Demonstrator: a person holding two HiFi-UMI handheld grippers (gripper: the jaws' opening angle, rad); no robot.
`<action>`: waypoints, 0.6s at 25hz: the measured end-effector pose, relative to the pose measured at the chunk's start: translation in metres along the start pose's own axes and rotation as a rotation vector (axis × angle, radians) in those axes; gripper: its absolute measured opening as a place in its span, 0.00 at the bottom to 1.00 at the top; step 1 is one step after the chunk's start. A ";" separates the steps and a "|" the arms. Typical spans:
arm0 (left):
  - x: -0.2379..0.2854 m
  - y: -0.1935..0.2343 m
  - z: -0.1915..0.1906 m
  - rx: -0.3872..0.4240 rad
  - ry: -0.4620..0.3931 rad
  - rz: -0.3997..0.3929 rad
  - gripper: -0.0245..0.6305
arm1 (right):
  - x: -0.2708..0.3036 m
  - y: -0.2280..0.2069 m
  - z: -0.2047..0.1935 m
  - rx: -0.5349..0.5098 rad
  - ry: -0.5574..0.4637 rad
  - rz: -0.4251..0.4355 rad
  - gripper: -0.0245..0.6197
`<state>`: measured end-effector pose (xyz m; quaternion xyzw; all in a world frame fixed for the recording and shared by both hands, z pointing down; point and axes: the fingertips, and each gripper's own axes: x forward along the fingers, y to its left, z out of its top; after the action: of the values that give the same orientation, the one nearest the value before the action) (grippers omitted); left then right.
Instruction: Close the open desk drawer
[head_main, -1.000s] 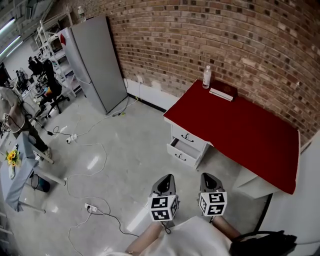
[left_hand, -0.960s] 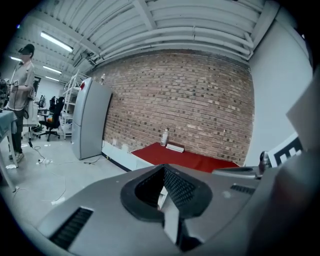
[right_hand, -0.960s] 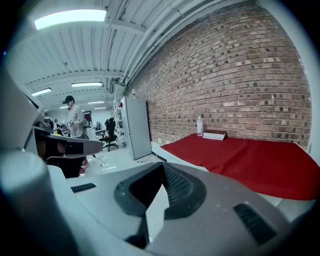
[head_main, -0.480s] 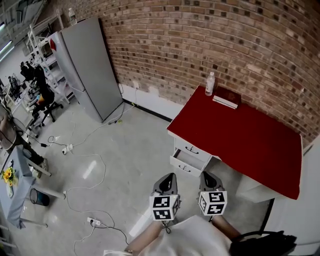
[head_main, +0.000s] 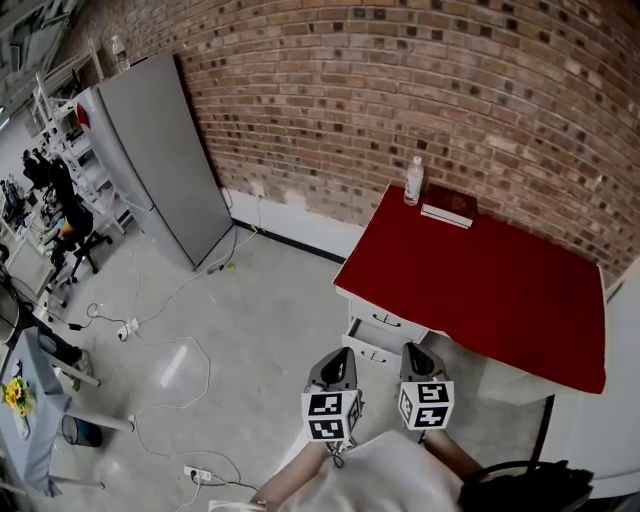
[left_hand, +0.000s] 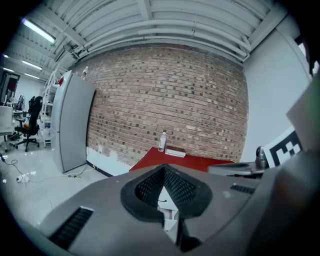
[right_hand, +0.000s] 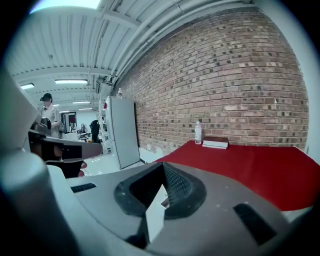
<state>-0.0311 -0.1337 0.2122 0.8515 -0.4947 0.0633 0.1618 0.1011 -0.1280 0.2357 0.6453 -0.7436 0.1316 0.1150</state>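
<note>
The left tool (head_main: 333, 356) and the right tool (head_main: 416, 352), each with jaws pressed together on nothing, hover just short of the red-topped white surface (head_main: 480, 290), whose lower white drawer (head_main: 371, 351) juts out beneath its near-left corner.

white lower drawer (head_main: 371, 351) stands pulled out under the red-topped desk (head_main: 480, 285)

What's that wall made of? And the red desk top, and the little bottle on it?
The wall looks like rough brick: rows of reddish-brown blocks with pale mortar lines between them. The desk top is smooth, matte red, maybe painted wood or laminate; its look alone cannot settle which. The bottle seems to be clear plastic, since it looks see-through.
</note>
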 end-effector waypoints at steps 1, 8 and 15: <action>0.004 0.002 0.000 0.006 0.002 -0.007 0.05 | 0.004 0.000 0.001 0.000 0.000 -0.006 0.04; 0.025 0.012 0.002 0.005 0.015 -0.047 0.05 | 0.023 -0.002 0.003 0.001 0.003 -0.043 0.04; 0.050 0.010 -0.011 -0.020 0.060 -0.071 0.05 | 0.027 -0.012 -0.008 -0.010 0.043 -0.060 0.04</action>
<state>-0.0146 -0.1758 0.2378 0.8646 -0.4599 0.0780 0.1869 0.1091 -0.1517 0.2529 0.6639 -0.7219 0.1381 0.1380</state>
